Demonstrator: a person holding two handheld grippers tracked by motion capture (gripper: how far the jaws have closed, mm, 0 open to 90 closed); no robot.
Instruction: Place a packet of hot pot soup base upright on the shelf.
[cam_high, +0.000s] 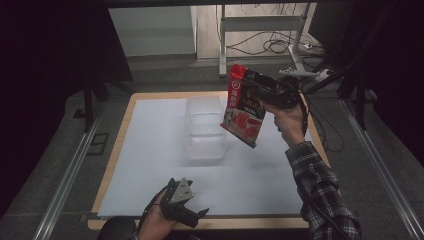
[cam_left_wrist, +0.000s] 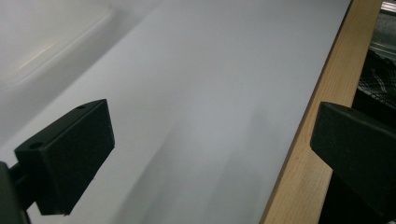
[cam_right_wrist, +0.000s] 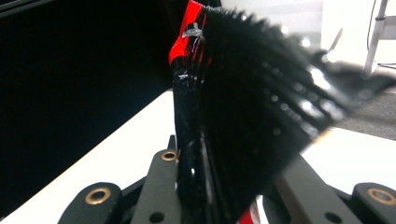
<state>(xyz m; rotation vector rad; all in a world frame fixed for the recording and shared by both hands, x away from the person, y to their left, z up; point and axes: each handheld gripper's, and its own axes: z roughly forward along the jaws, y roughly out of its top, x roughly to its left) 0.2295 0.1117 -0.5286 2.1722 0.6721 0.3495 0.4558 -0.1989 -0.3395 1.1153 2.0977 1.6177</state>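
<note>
Red snack bag (cam_high: 245, 105) is clamped in my right gripper (cam_high: 267, 95), above the clear bin (cam_high: 205, 131). Next I lower it in. Left gripper (cam_high: 192, 212) rests near, jaws wide.

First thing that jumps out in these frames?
The red-and-black snack bag, held in the air by the right gripper above the table's right side, just right of the clear plastic bin at the centre of the white sheet. After that, the left gripper resting at the table's near edge, jaws open with nothing between them.
</note>
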